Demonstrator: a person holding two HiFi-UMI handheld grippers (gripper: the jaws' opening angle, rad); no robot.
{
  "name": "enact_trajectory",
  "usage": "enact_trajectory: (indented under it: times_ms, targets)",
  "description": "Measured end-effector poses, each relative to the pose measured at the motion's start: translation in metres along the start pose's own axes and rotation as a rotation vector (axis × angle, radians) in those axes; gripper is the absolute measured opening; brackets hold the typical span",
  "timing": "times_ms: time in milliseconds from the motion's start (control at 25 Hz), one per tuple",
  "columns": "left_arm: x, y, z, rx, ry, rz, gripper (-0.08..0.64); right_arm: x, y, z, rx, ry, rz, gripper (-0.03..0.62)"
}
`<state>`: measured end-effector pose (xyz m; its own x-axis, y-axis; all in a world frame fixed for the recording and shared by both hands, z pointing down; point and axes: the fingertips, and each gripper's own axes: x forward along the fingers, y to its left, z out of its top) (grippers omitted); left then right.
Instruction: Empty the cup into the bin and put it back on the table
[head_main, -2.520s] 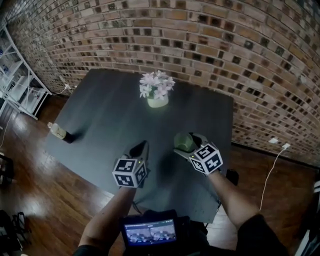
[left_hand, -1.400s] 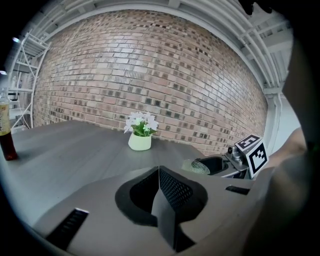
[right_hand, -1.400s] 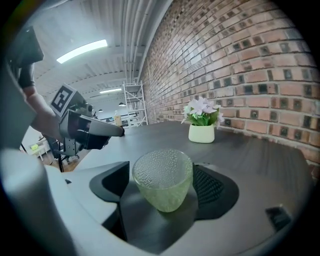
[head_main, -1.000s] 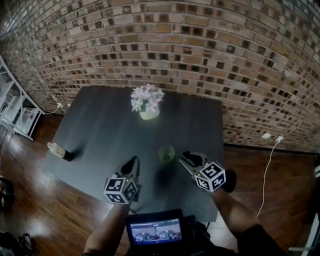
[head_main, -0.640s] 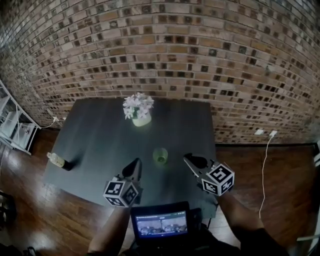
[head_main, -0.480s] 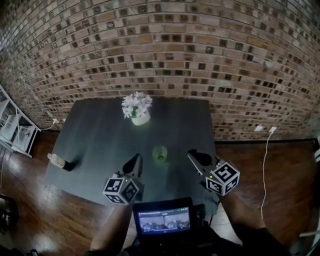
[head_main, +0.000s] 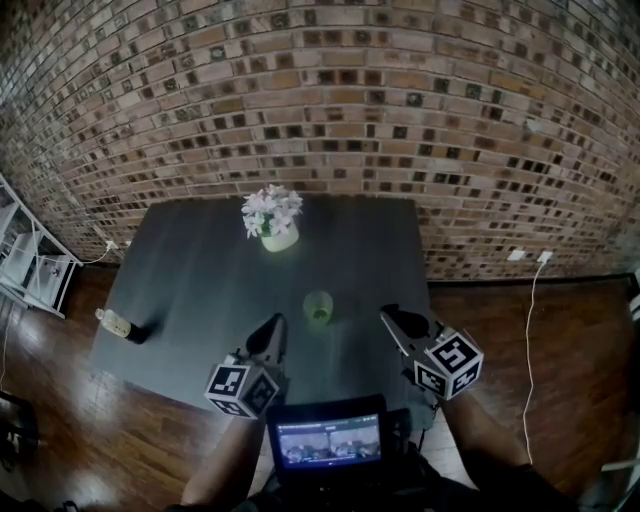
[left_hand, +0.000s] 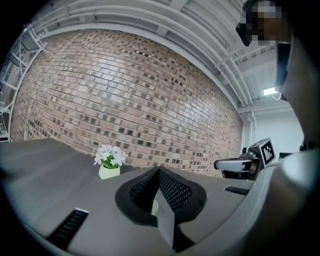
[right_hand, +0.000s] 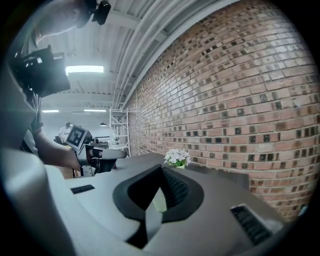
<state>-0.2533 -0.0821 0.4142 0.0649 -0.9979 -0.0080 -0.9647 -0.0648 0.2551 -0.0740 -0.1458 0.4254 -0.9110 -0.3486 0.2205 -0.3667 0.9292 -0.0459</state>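
Observation:
The green cup (head_main: 318, 307) stands upright on the dark table (head_main: 200, 270), a little in front of its middle, with nothing touching it. My left gripper (head_main: 270, 328) hangs just to the cup's near left, shut and empty. My right gripper (head_main: 392, 318) is at the cup's near right, a short gap away, also shut with nothing held. In the left gripper view only a pale sliver of the cup (left_hand: 155, 207) shows past the closed jaws. The same is true of the cup (right_hand: 158, 200) in the right gripper view. No bin is in view.
A white pot of pale flowers (head_main: 272, 222) stands at the table's back. A small bottle (head_main: 120, 323) lies near the left edge. A brick wall (head_main: 330, 110) runs behind the table. A white shelf unit (head_main: 30, 265) stands at the left, and a cable (head_main: 528, 330) trails over the wooden floor at the right.
The right gripper held the cup above the table, then set it down, let go and drew back to the right with its jaws shut. The head view pulled back.

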Motion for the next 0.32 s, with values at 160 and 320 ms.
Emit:
enact_trajectory:
  times_ms: [160,320]
  targets:
    - [-0.0027,-0.0022,-0.0033,-0.011,0.005,-0.008,0.000,-0.0030,-0.0008,-0.0002,-0.003,-0.002,-0.008,0.002]
    - [-0.0034,-0.0035,-0.0032,-0.007,-0.007,-0.019,0.000,-0.0060,-0.0009,0.0011,0.013,-0.006,-0.018,0.002]
